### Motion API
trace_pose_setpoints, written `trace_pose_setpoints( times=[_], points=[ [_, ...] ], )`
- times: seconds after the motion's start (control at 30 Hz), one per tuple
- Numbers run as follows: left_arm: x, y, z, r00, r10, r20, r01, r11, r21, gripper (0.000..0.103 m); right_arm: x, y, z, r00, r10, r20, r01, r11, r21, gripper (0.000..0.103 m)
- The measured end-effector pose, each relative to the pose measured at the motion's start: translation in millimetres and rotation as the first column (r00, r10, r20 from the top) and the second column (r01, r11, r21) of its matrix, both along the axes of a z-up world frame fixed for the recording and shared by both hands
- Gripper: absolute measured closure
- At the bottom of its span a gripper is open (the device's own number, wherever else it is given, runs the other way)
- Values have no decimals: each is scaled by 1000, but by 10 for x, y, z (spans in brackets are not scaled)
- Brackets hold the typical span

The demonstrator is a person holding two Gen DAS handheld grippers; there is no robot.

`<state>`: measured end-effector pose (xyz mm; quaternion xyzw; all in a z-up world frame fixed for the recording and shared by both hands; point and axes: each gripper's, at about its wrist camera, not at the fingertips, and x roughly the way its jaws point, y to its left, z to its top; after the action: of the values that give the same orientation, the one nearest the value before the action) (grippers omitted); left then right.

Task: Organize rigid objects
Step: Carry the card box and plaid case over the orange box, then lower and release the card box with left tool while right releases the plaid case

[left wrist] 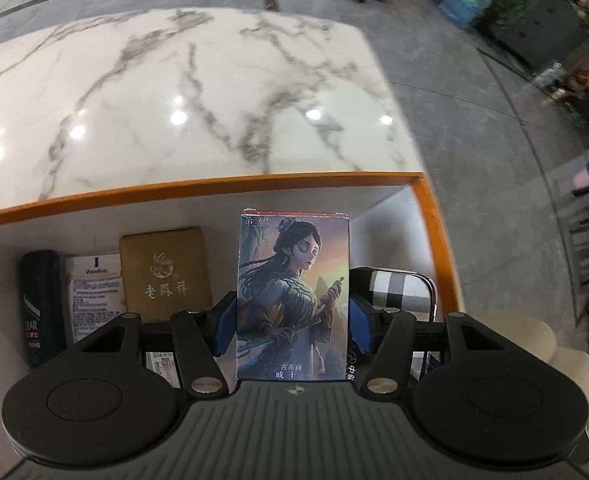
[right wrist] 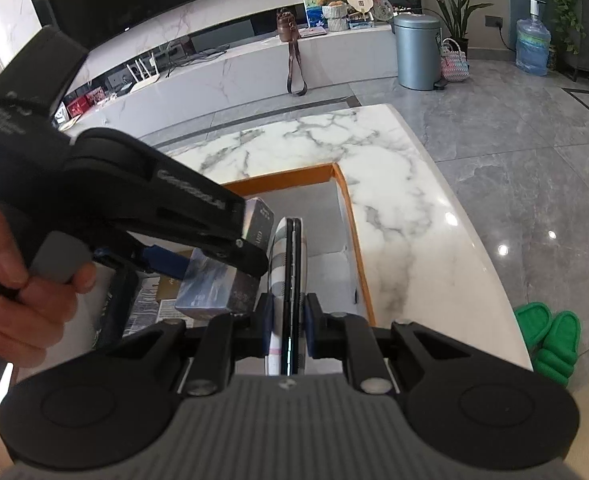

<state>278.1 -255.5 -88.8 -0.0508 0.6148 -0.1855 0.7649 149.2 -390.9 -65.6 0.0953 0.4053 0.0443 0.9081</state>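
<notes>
Ribbed black tool grips glossy rectangular card box.

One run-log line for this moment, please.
left tongs: shut on illustrated box | right tongs: shut on plaid-cased phone | both over orange-rimmed bin, partly filled

card box in tray | gold box left | table behind

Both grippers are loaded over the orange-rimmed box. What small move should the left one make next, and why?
Probably lower the illustrated box, clamped in the left gripper, into the gap between the gold box and the plaid item, then release.
</notes>
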Motion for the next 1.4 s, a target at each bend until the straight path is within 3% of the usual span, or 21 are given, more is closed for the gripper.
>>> trace_pose_setpoints(
  times=[0.2, 0.47, 0.63, 0.77, 0.9, 1.07, 1.17, 1.4],
  points=[
    [38, -116, -52, 999, 41, 13, -42, 994, 101, 38, 138, 44, -86, 999, 1, -37, -1, 1000, -8, 87],
    [54, -210, -205, 995, 96, 12, -97, 983, 155, 38, 262, 119, -106, 998, -14, -61, 12, 1000, -28, 87],
    [67, -199, -242, 994, 112, 5, -112, 982, 152, 37, 293, 168, -121, 998, -7, -58, 3, 998, -60, 87],
    [80, -173, -229, 993, 113, 15, -114, 984, 136, 27, 298, 196, -125, 998, 5, -57, -10, 996, -91, 87],
    [96, -115, -172, 994, 103, 26, -105, 990, 97, 24, 320, 195, -129, 998, -1, -60, -6, 994, -110, 87],
    [66, 124, 120, 993, 49, 103, -52, 998, 24, 32, 325, 245, -129, 998, 16, -68, -26, 989, -148, 87],
    [18, 347, 284, 986, 28, 162, -34, 999, 33, 38, 320, 307, -121, 997, 38, -67, -50, 982, -184, 87],
    [-148, 706, 295, 983, -50, 177, 44, 998, 38, 44, 398, 454, -165, 993, 52, -109, -74, 977, -202, 87]
  ],
)
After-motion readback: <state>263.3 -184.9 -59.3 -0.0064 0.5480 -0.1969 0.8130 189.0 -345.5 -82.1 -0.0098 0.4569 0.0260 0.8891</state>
